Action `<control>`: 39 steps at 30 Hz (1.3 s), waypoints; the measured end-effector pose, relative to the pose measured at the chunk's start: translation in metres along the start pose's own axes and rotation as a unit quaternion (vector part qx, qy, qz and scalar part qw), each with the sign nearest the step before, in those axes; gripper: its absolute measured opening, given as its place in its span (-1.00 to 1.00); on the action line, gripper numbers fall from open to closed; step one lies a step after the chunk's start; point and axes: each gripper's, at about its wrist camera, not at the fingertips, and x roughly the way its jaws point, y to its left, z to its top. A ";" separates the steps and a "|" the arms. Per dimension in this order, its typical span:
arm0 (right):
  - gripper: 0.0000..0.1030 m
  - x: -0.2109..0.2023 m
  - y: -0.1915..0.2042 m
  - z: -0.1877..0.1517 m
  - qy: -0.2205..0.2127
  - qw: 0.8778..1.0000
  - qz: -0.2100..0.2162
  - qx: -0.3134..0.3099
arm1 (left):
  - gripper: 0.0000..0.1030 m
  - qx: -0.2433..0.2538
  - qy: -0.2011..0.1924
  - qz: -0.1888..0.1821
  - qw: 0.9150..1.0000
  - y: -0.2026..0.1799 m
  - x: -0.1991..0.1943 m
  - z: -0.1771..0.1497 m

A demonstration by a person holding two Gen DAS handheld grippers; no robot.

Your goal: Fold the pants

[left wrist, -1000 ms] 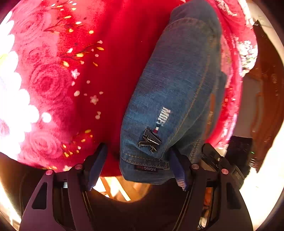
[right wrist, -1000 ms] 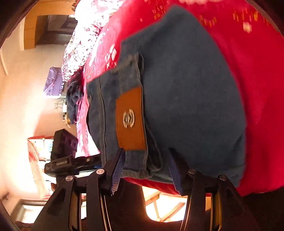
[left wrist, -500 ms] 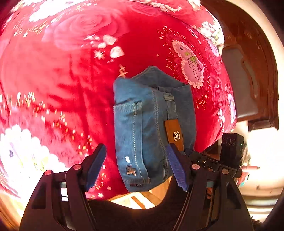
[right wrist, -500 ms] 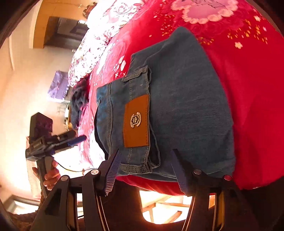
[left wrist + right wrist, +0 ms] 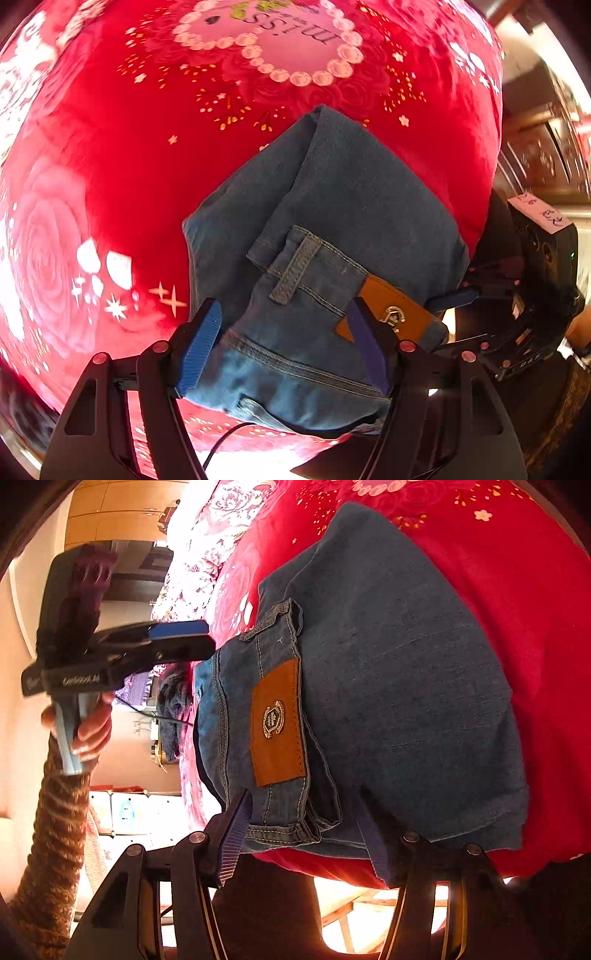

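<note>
The jeans (image 5: 332,236) lie folded small at the bed's (image 5: 110,147) near edge, both hand-held grippers (image 5: 284,343) (image 5: 303,834) wide and empty, so only tidying seems left.

Folded pants (image 5: 332,236) lie on the blanket (image 5: 110,147) near its edge
</note>
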 end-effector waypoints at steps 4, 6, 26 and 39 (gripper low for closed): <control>0.17 -0.001 -0.003 0.002 0.006 1.000 0.011 0.005 | 0.36 0.000 0.038 -0.024 0.999 0.015 0.021 0.008; 0.17 0.002 -0.002 0.003 0.009 1.000 0.016 0.005 | 0.36 -0.003 0.063 -0.056 0.996 0.019 0.034 0.004; -0.64 -0.065 0.038 0.018 -0.083 0.992 0.050 -0.084 | -0.62 -0.066 -0.140 -0.078 0.985 0.005 -0.067 -0.039; -0.46 -0.077 -0.045 0.024 -0.082 0.995 0.037 0.036 | -0.48 -0.110 -0.057 -0.071 0.990 -0.005 -0.014 0.037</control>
